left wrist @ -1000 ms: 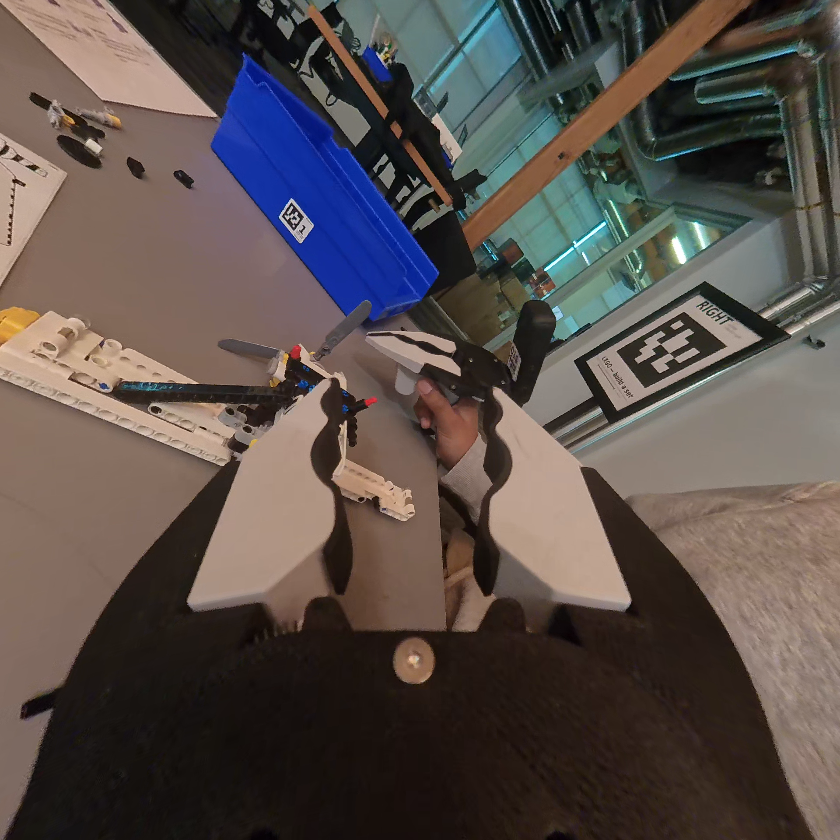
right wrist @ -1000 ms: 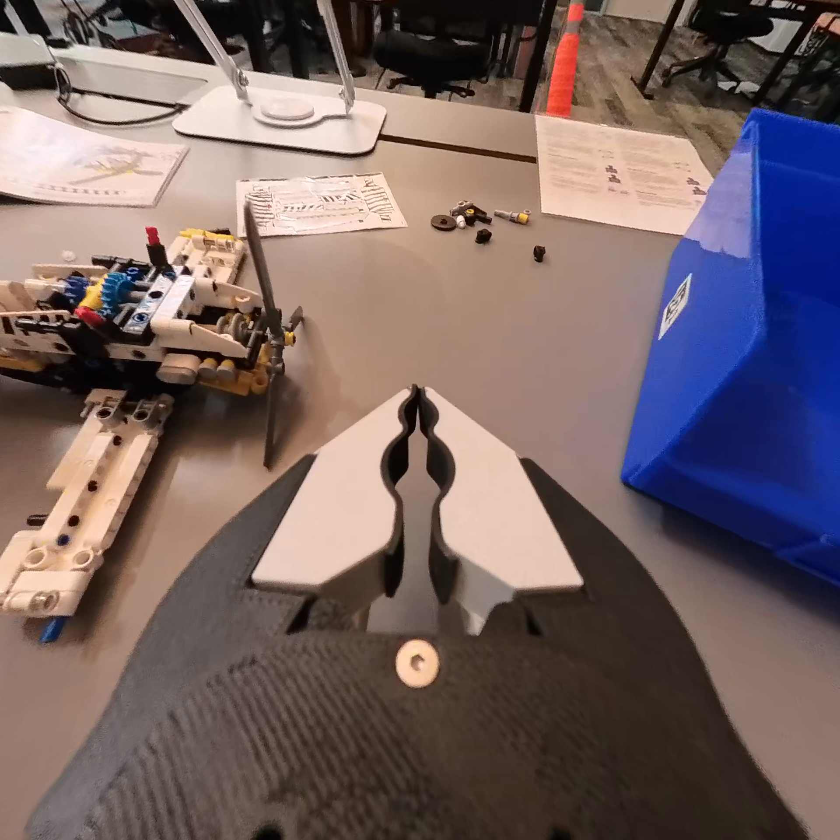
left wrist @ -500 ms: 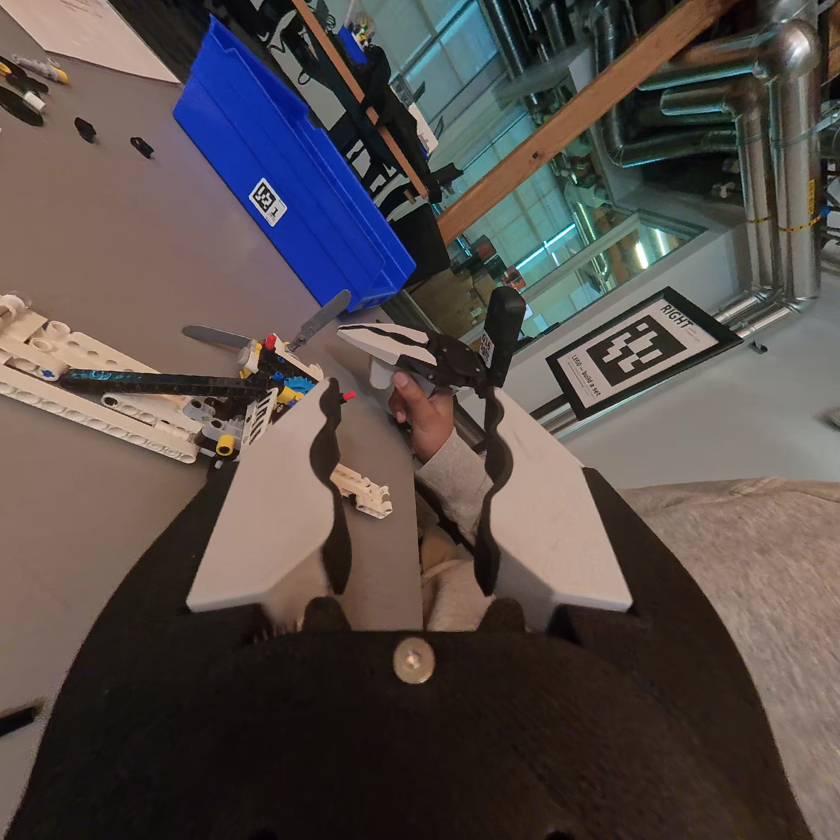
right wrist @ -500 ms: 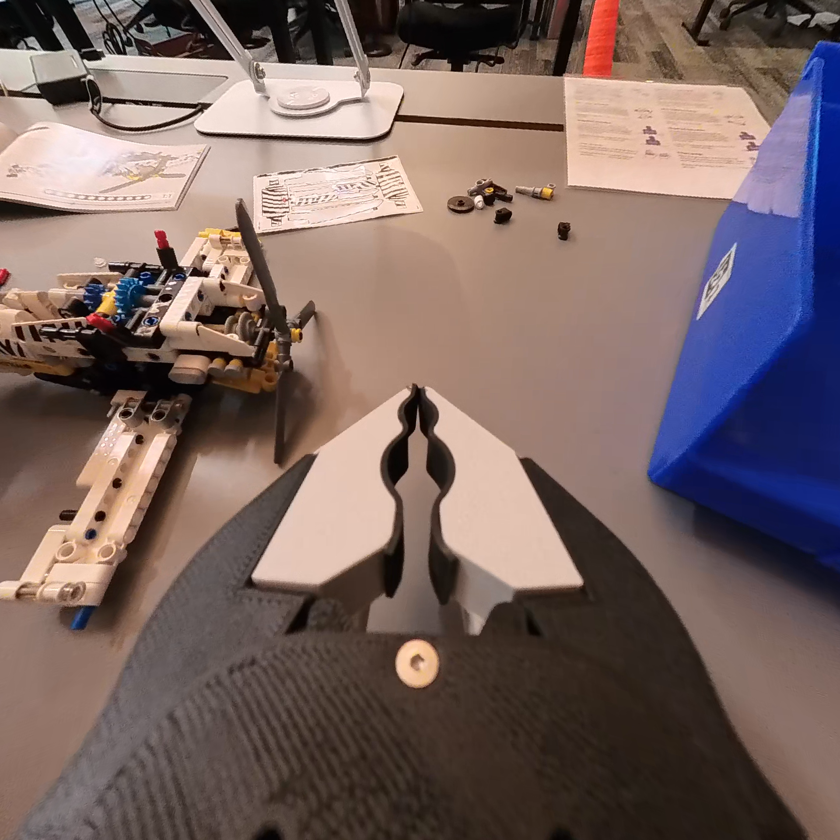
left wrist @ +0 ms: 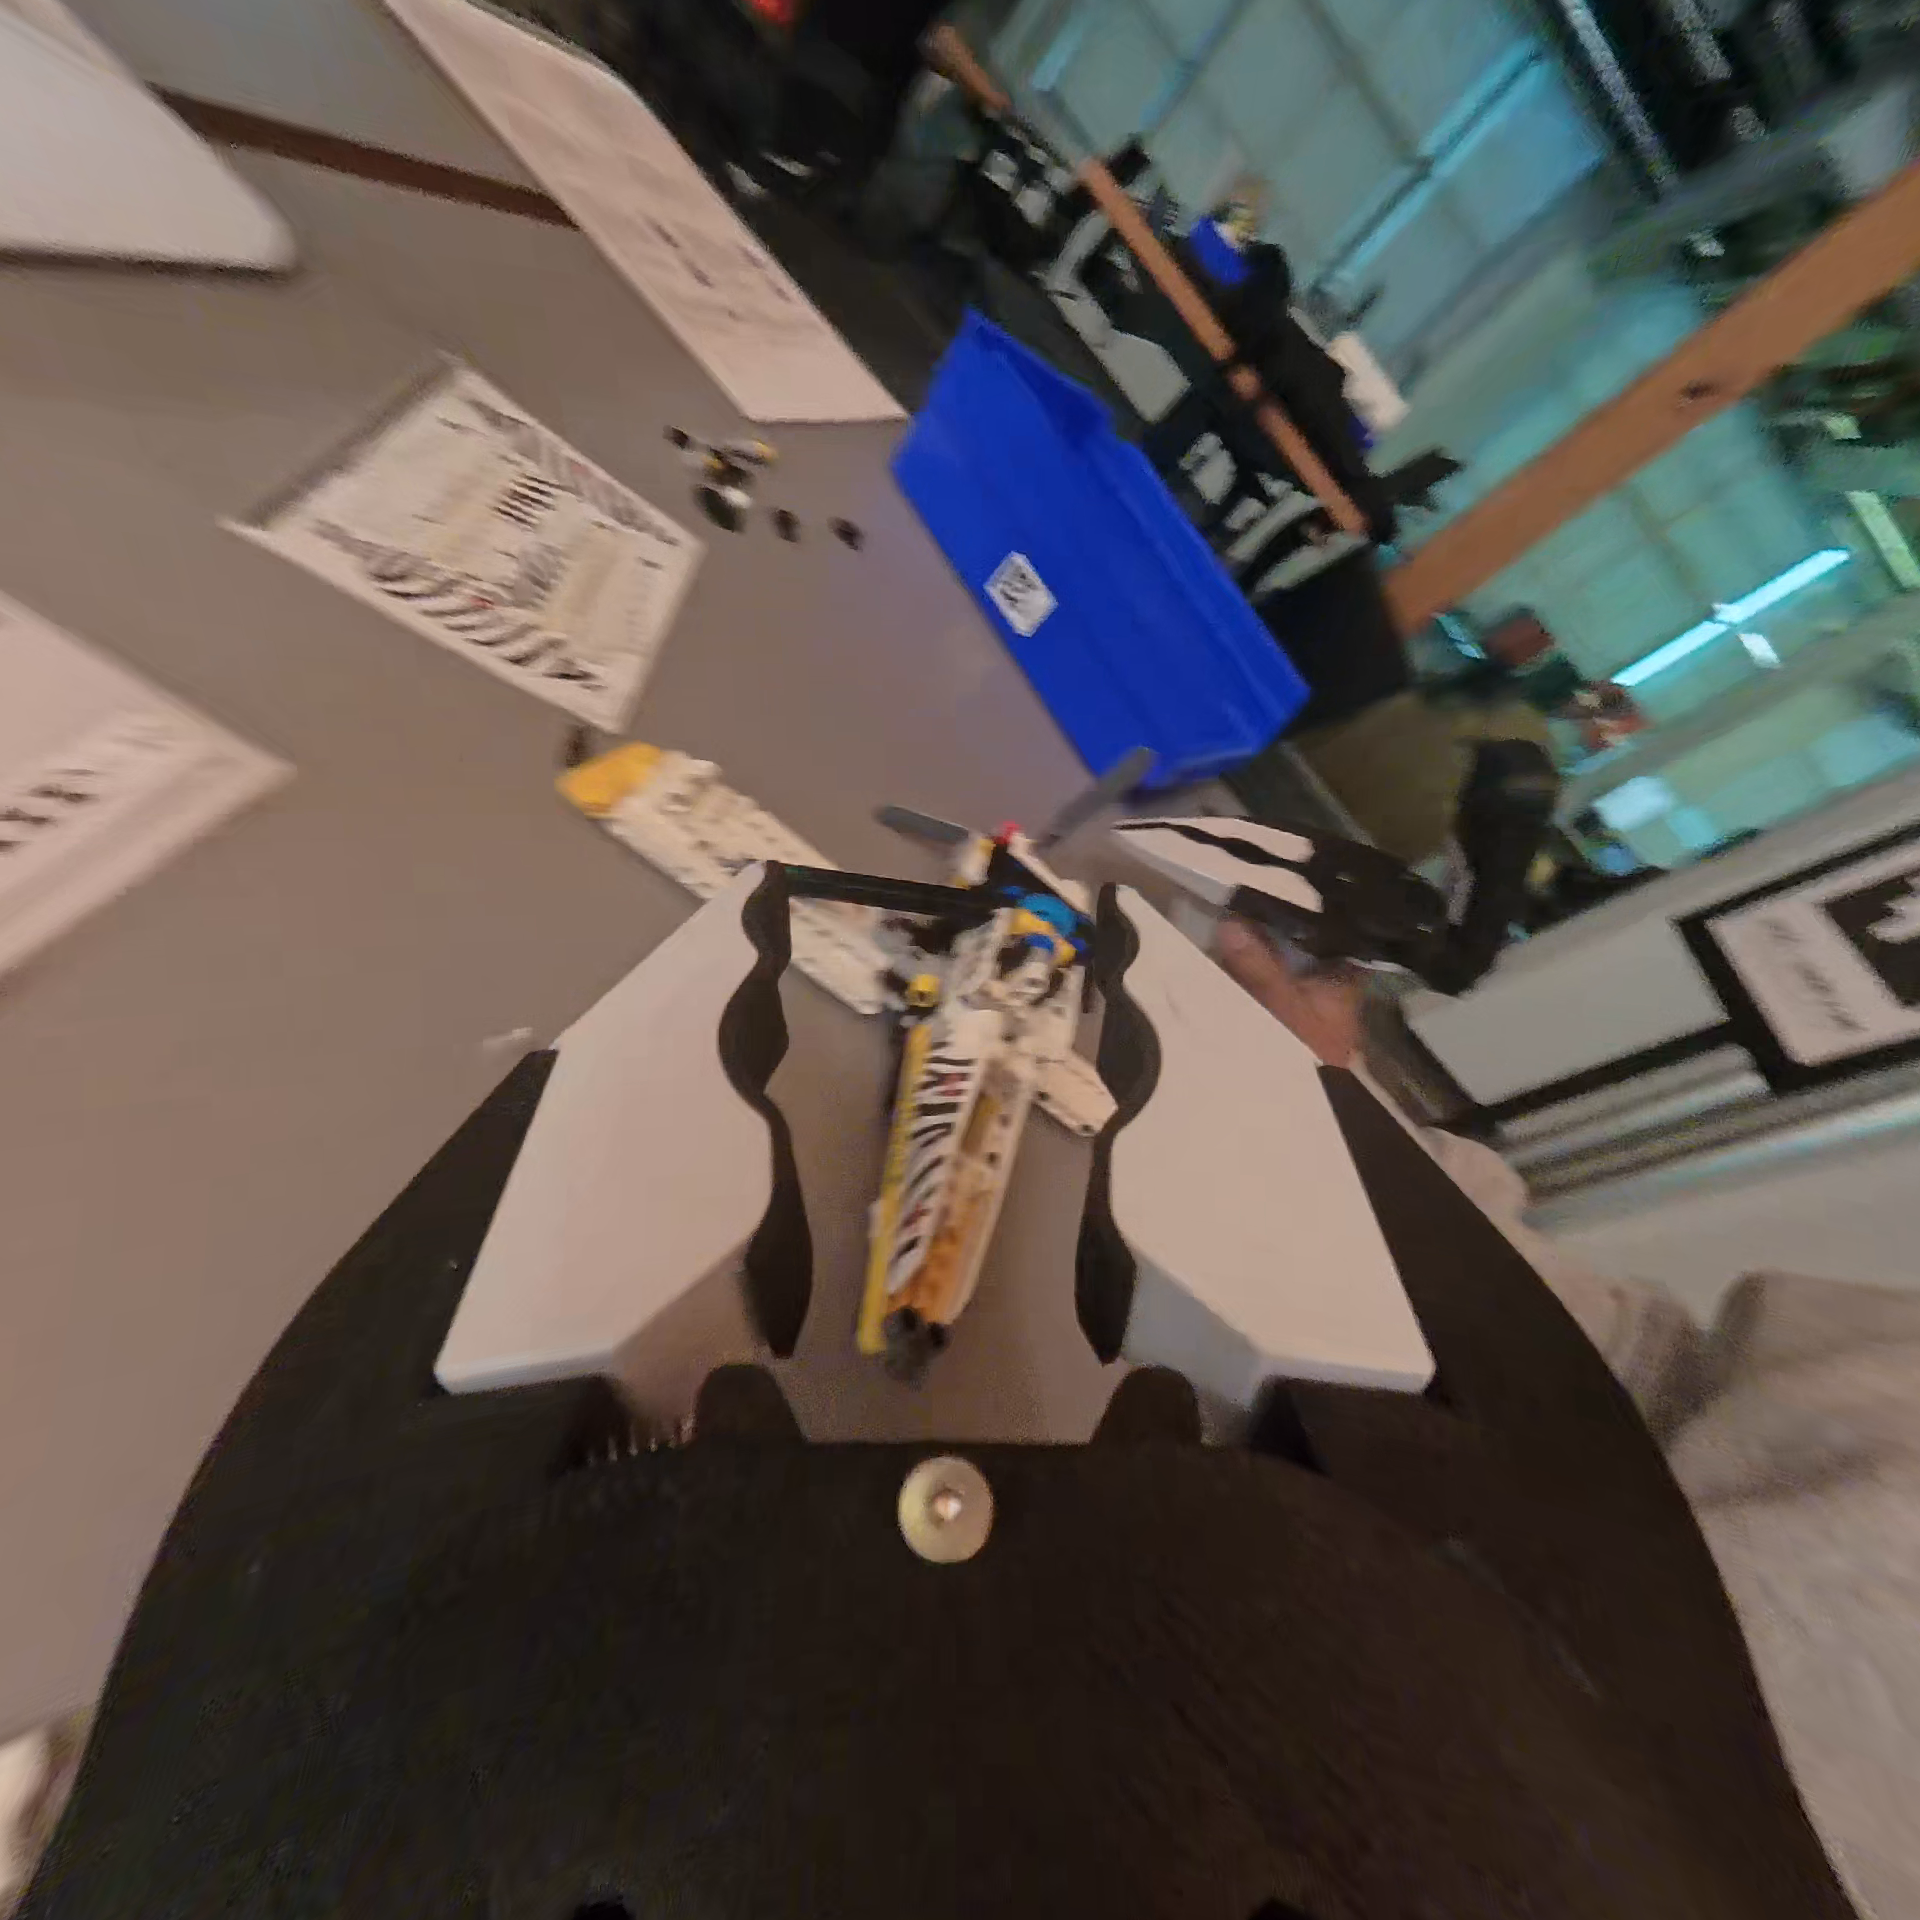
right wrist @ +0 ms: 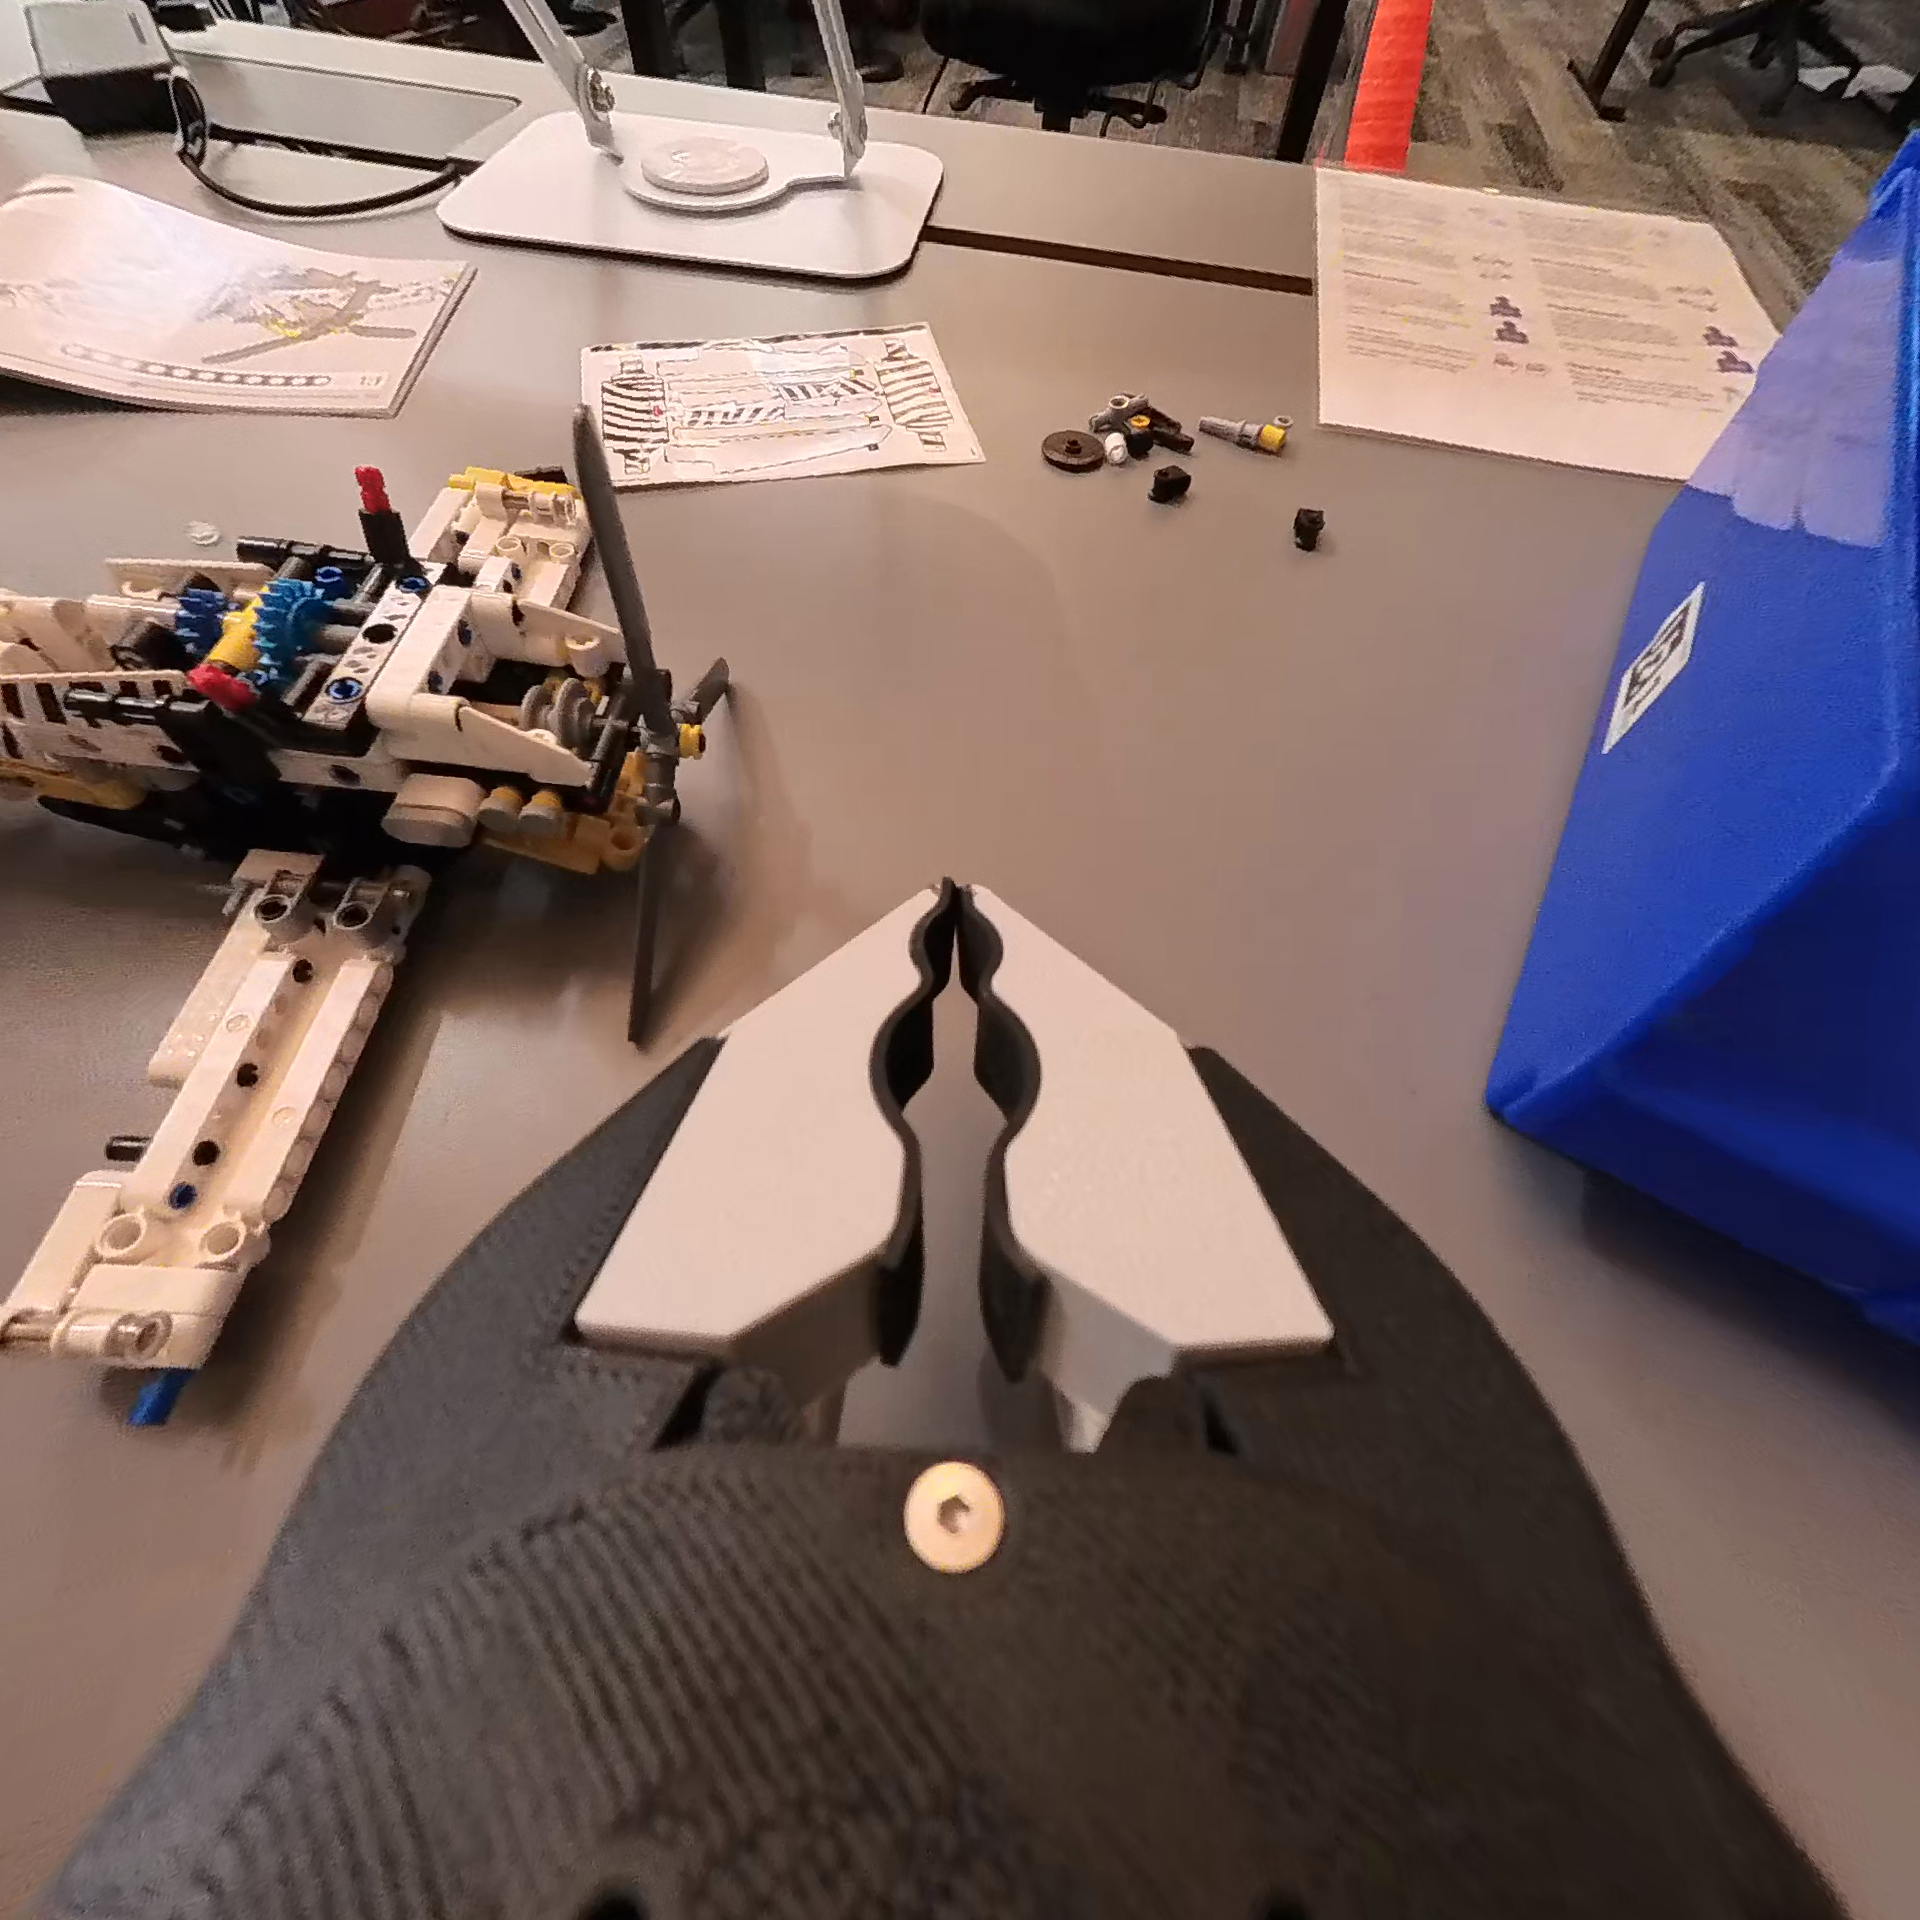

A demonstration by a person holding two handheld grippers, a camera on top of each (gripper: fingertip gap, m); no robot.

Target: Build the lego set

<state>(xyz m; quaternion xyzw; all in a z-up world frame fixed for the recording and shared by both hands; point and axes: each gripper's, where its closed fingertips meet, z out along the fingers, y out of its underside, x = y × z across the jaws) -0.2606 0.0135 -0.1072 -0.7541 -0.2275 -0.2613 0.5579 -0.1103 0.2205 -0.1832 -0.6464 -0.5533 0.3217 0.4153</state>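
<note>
A partly built white, yellow and black lego plane (right wrist: 364, 707) with a grey propeller (right wrist: 623, 623) lies on the grey table (right wrist: 1091, 727), left of my right gripper. My right gripper (right wrist: 948, 891) is shut and empty, hovering over bare table near the propeller tip. In the blurred left wrist view the plane (left wrist: 966, 1091) shows between the fingers of my open, empty left gripper (left wrist: 935, 894), tail end nearest the camera. The right gripper (left wrist: 1247, 862) and the hand holding it appear beyond the plane's nose. Several small loose pieces (right wrist: 1164, 442) lie farther back on the table.
A blue bin (right wrist: 1766, 831) stands at the right, and also shows in the left wrist view (left wrist: 1091, 582). A sticker sheet (right wrist: 779, 405), an instruction booklet (right wrist: 208, 301), a printed sheet (right wrist: 1538, 312) and a lamp base (right wrist: 696, 187) lie at the back.
My left gripper has swung round and back, so the plane now sits framed between its open fingers. My right gripper stays shut and has shifted only slightly.
</note>
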